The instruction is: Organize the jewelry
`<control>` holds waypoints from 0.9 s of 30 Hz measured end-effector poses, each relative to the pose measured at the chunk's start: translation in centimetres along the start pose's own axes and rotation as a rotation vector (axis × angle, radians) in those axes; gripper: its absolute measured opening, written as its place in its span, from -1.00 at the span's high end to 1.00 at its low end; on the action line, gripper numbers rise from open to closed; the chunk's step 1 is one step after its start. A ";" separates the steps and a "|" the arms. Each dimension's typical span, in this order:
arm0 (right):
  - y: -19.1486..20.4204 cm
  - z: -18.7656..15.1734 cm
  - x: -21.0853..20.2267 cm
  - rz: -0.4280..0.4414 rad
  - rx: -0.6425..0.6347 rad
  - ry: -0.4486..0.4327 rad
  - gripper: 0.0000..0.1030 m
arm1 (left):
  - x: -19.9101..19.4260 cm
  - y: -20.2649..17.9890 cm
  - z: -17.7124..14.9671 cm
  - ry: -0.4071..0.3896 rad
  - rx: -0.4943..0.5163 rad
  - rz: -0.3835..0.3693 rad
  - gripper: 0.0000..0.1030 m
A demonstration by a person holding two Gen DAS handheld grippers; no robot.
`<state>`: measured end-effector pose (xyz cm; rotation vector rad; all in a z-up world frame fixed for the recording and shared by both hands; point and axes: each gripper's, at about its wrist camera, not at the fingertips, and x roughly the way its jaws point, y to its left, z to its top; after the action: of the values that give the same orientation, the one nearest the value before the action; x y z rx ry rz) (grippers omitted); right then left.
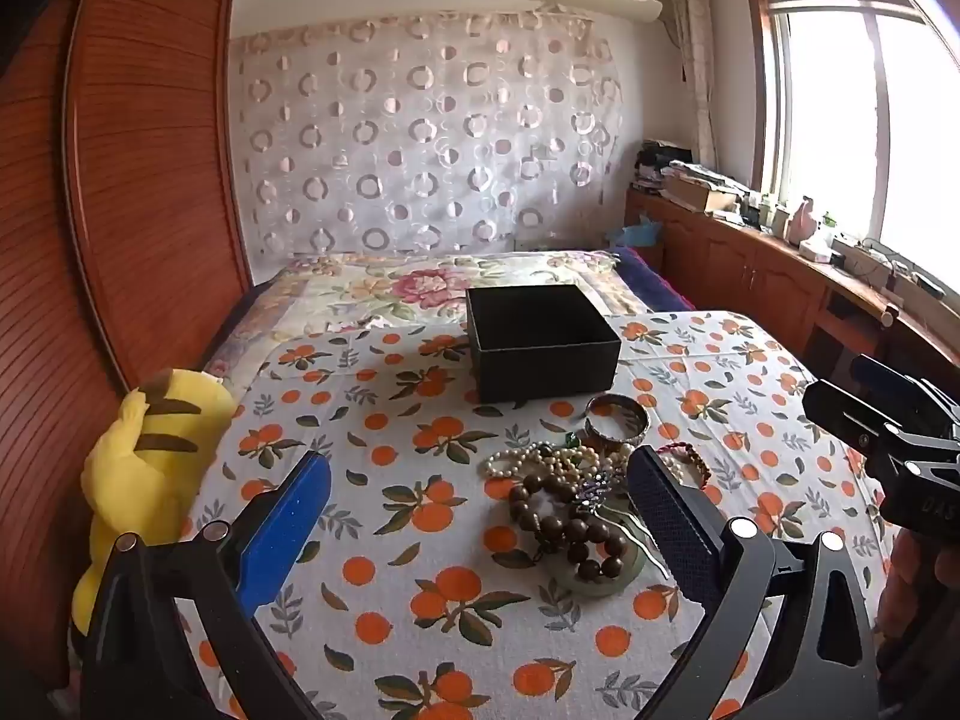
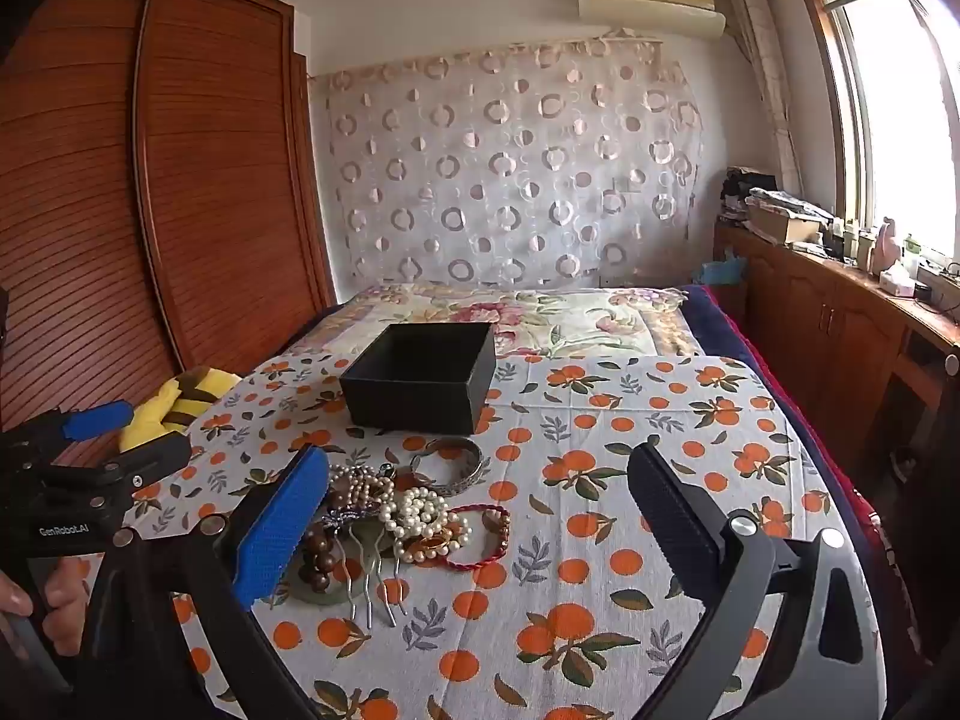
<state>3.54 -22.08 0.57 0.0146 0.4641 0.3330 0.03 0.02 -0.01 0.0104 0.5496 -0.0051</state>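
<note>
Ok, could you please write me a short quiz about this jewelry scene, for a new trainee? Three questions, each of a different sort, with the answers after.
1. True or false: the black box already has a lid on it.
2. Multiple choice: where does the silver bangle lie? A) inside the box; B) on the tablecloth, between the box and the jewelry pile; C) on the bed.
3. Fill in: the jaws of the left gripper and the right gripper both stand ____, with nothing held.

Key: 1. False, its top is open. 2. B. 3. Open.
</note>
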 end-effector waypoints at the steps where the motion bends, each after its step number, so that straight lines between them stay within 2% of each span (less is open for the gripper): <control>1: 0.0 0.0 0.0 -0.001 0.000 0.000 -0.95 | 0.0 0.0 0.0 0.002 0.002 0.003 -0.85; 18: 0.1 -0.1 -0.1 0.001 0.003 -0.001 -0.95 | 0.0 0.0 0.0 -0.013 0.001 0.002 -0.85; 27: 0.2 -0.1 -0.3 0.003 0.003 -0.003 -0.95 | -1.2 0.4 1.0 -0.021 -0.003 -0.002 -0.85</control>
<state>3.22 -22.03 0.57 0.0183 0.4615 0.3353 -0.47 0.41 1.46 0.0069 0.5291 -0.0059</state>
